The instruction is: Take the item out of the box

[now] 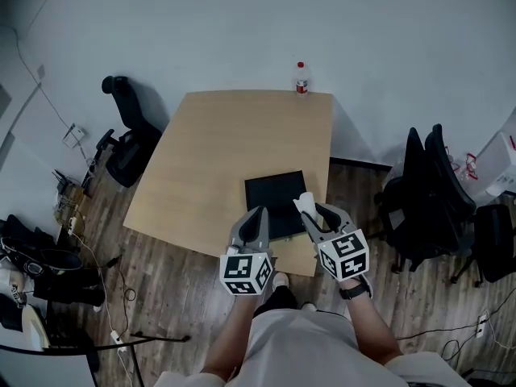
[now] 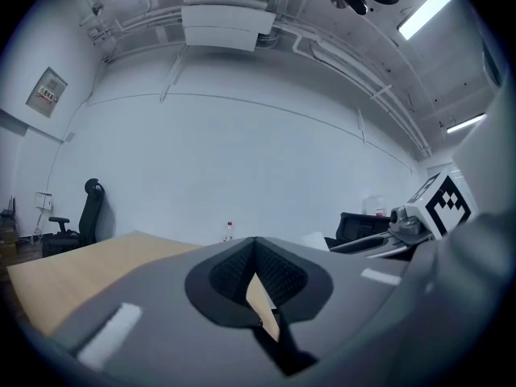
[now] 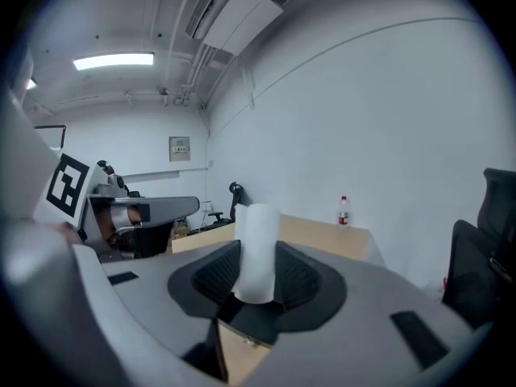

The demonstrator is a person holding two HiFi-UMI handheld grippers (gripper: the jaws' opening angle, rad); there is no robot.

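Note:
A flat black box [image 1: 272, 190] lies on the light wooden table [image 1: 218, 151] near its front right edge. My right gripper [image 1: 311, 210] is raised over the box's right side and is shut on a white item [image 1: 305, 201]. In the right gripper view the white item [image 3: 258, 244] stands upright, pinched between the dark pads of the right gripper [image 3: 258, 276]. My left gripper [image 1: 259, 214] hovers over the box's front left part. In the left gripper view its jaws [image 2: 255, 248] meet at the tips and hold nothing.
A small bottle with a red cap [image 1: 301, 77] stands at the table's far edge. Black office chairs sit at the left [image 1: 125, 139] and right [image 1: 431, 192] of the table. Cables and bags [image 1: 40, 256] clutter the floor at the left.

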